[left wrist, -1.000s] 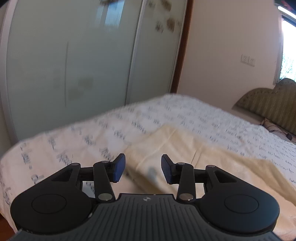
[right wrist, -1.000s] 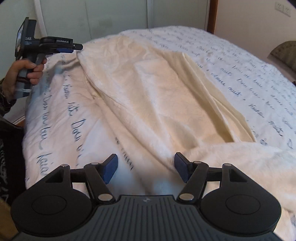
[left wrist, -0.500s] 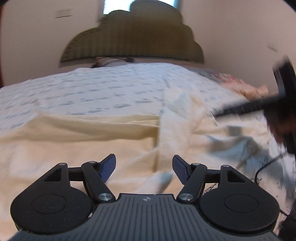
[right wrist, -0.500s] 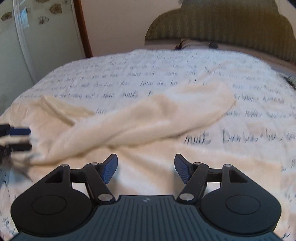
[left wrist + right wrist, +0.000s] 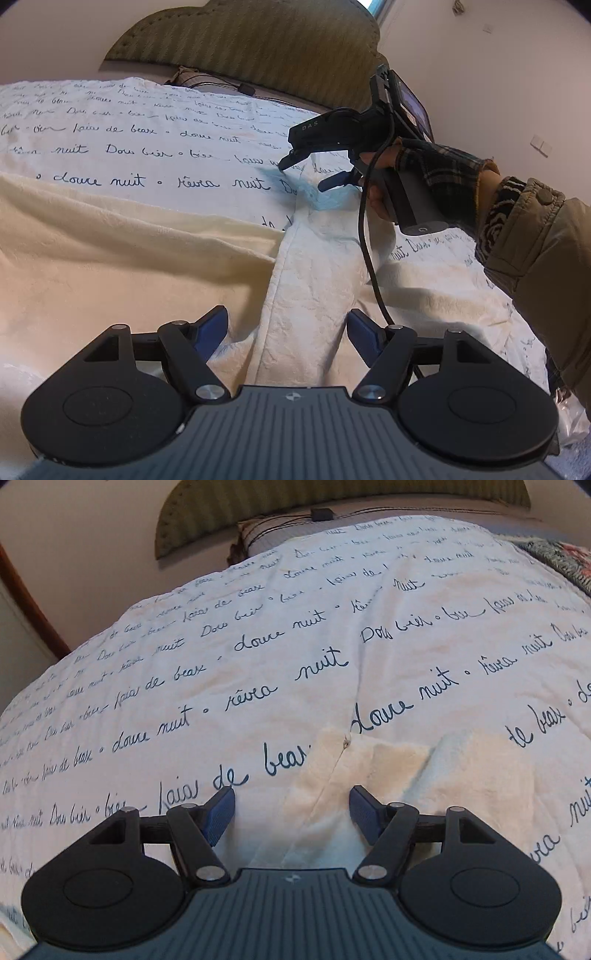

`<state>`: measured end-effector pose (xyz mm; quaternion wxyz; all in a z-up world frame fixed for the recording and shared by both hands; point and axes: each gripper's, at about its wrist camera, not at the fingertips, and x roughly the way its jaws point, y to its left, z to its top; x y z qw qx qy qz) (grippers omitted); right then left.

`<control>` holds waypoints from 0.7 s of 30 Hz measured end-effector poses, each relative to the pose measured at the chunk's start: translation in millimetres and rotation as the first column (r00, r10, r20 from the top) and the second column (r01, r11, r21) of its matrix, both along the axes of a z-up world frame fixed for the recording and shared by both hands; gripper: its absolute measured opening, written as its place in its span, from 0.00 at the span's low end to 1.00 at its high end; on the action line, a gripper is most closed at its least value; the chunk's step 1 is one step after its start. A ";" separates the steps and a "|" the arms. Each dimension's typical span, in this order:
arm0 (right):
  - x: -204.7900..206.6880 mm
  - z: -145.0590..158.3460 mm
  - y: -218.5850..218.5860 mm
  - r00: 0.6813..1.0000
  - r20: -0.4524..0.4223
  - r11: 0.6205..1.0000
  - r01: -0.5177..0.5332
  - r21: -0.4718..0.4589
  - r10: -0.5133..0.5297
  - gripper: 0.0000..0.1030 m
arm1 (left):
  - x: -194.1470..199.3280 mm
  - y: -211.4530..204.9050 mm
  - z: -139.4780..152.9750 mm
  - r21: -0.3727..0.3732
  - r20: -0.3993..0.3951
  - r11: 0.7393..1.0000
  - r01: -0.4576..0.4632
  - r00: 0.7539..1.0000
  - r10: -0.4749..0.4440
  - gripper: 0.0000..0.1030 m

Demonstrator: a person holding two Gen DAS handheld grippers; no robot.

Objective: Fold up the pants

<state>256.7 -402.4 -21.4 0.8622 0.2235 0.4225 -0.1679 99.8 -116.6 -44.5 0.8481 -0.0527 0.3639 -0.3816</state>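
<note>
**Both grippers spread over pants**

Our left gripper (image 5: 288,332), jaws just opened wider, nothing pinched, sits over cream pants (image 5: 110,266) on the bed (image 5: 147,122). Beyond, right gripper (image 5: 314,171) spread too, w/ pants' edge under it.

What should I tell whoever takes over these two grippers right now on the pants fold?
Left gripper: its jaws have just been opening and now stand open over the cream fleece pants, gripping nothing.
Right gripper: open, empty, hovering over the pants' far end.
Pants lie spread on the white bedspread with blue handwriting print, one layer lapped over another.
Done: apparently a first fold.
Left: grip the far end, fold again, smooth flat.
</note>
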 end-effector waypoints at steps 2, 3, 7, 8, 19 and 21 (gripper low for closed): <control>6.0 0.0 6.3 0.999 -0.026 0.997 -0.028 -0.070 0.026 0.67 | -1.8 -3.3 0.5 0.004 0.015 1.000 -0.001 1.000 0.001 0.71; 8.4 0.6 11.8 0.997 -0.048 0.990 -0.059 -0.132 0.053 0.59 | -5.5 -4.1 0.8 0.011 0.028 1.000 0.001 1.000 -0.002 0.70; -4.4 2.2 15.5 0.995 -0.058 0.965 -0.091 -0.245 0.079 0.15 | -14.9 -7.7 2.9 0.034 0.080 0.999 0.027 0.996 -0.030 0.55; -11.7 3.7 13.0 0.997 -0.039 0.967 -0.079 -0.243 0.072 0.14 | -15.2 -9.6 3.6 0.038 0.081 0.999 0.035 0.996 -0.038 0.47; -166.8 40.8 -44.6 0.927 0.353 0.992 0.113 0.058 -0.126 0.06 | -46.8 -25.4 12.5 0.150 0.278 0.987 0.050 0.956 -0.091 0.24; -196.0 43.2 -55.2 0.886 0.429 0.981 0.117 0.155 -0.173 0.06 | -53.8 -28.3 11.8 0.173 0.312 0.983 0.056 0.944 -0.109 0.24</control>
